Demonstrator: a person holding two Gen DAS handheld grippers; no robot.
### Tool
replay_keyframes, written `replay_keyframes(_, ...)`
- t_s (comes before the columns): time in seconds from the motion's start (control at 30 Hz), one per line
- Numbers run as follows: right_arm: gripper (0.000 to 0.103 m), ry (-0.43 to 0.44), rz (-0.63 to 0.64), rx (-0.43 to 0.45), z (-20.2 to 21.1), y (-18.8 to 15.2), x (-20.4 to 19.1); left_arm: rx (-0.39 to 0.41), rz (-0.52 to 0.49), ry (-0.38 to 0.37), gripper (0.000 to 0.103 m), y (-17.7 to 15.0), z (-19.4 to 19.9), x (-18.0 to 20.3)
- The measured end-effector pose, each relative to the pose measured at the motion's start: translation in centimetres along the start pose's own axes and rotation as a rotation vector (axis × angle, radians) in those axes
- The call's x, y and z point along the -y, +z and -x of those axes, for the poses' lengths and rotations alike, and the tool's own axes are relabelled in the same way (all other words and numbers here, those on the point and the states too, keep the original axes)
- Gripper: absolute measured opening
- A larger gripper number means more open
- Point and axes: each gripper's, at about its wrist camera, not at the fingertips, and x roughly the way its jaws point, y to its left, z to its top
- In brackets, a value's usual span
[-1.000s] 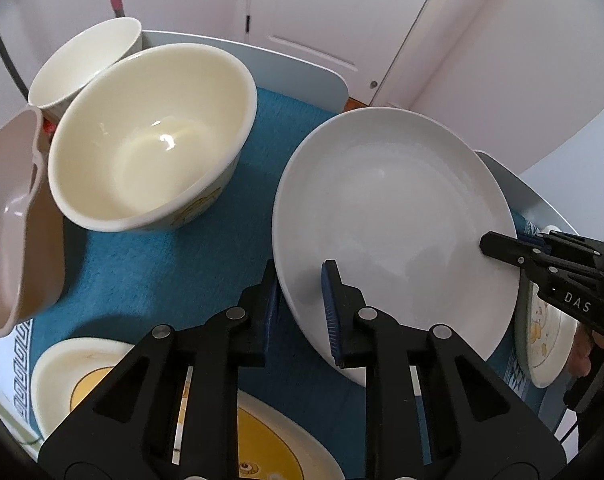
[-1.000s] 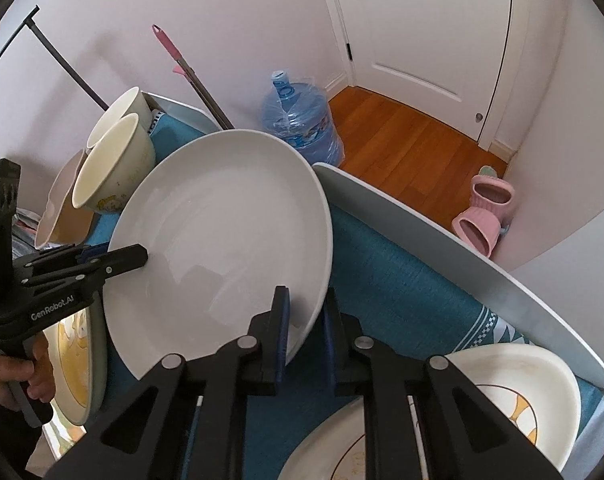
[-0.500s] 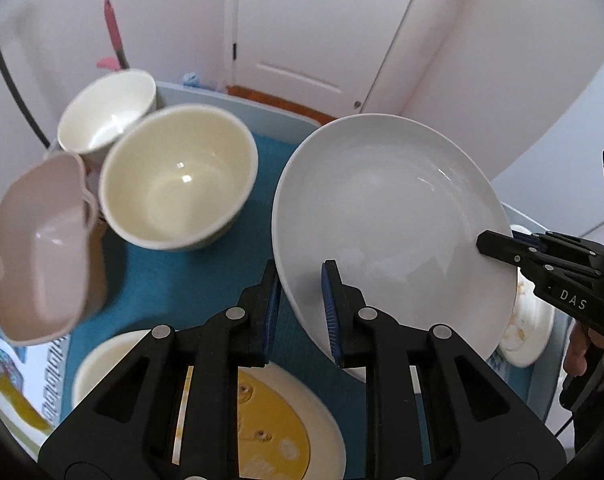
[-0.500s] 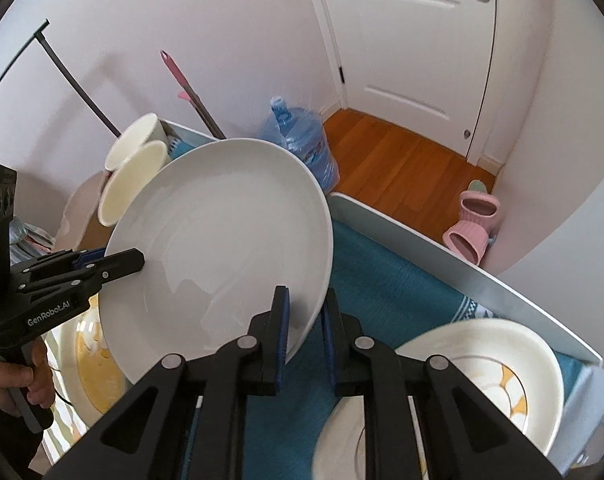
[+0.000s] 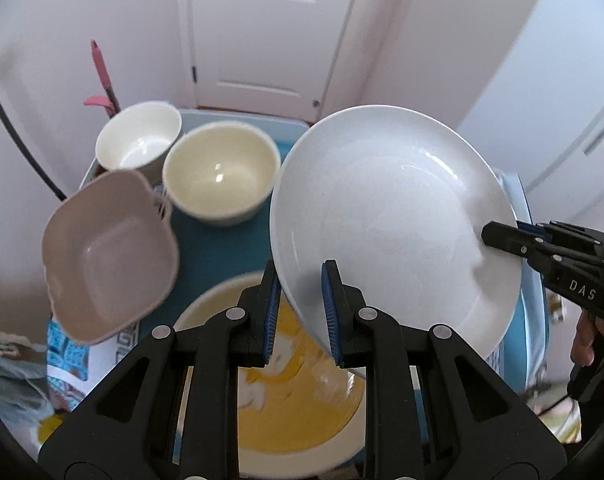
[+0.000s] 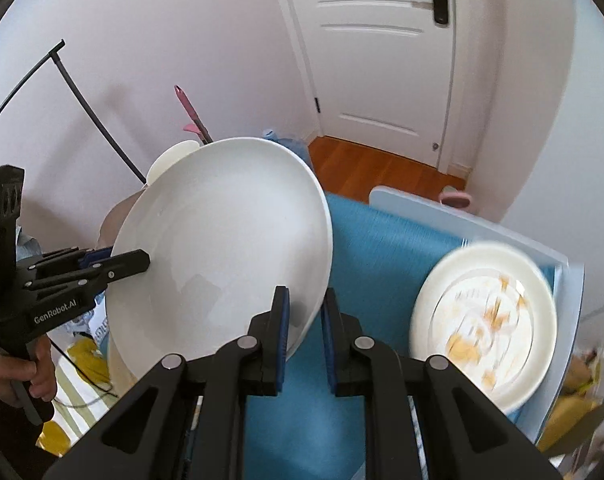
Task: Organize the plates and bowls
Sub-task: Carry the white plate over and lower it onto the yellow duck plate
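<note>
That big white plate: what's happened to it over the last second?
The white plate has been lifted off the blue cloth, carried up between the left gripper and right gripper. Both stay clamped on its rim. The bowls and patterned plates remain where they were.

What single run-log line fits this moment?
white plate: off the table | left gripper: clamps one rim | right gripper: clamps opposite rim | bowls: on cloth

Both wrist cameras look steeply down along their own fingers, close above the blue surface (image 5: 221, 248). They share the white plate (image 5: 390, 216), seen from opposite sides, and the door (image 6: 382, 48).
</note>
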Motion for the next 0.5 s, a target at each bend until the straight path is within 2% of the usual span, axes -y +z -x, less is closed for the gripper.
replay_keyframes(0.17,0.014,-0.034,-0.091,-0.009,-0.1,-3.5,-3.6,-0.053,-0.077,-0.046,0.018,-2.6,0.2,-2.7)
replay_keyframes(0.33,0.014,-0.073,-0.18,-0.028,-1.2,-6.8,-6.2,-0.116,-0.149,-0.09,0.018,-5.1,-1.2,-5.4)
replay_keyframes(0.5,0.014,-0.11,-0.216,-0.065,-2.5,-9.5,-7.9,-0.178,-0.161,-0.112,0.018,-6.9,-2.9,-6.8)
